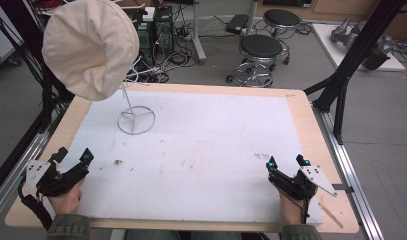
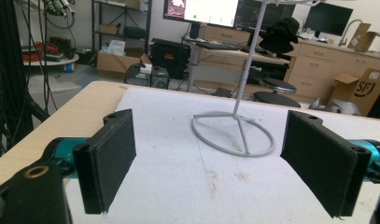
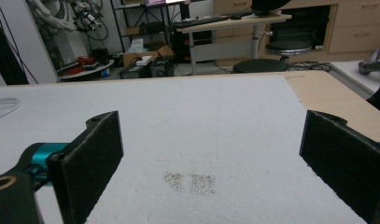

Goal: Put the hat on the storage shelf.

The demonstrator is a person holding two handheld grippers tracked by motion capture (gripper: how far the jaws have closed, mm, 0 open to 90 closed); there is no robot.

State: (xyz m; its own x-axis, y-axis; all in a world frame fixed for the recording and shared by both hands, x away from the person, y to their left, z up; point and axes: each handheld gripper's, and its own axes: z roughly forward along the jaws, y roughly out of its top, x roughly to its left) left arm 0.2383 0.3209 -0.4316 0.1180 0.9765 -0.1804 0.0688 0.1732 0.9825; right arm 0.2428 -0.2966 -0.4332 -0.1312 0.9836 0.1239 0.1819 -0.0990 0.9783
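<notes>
A: One bench [image 1: 311,125], white mat; far left, cream hat [image 1: 88,45] on a wire stand [image 1: 135,120].
B: Tongs?
A: Left tongs [image 1: 71,156], right tongs [image 1: 287,161], near corners, both wide, empty.
B: Step?
A: Likely the start; next, probably a reach toward the hat.

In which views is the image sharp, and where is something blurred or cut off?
High view: even, soft light; the hat on its stand is pale, its texture hard to read. Left gripper view: the left claw looks soft up close; the stand's top is cut off. Right gripper view: the right claw is blurred, the stains sharper.
</notes>
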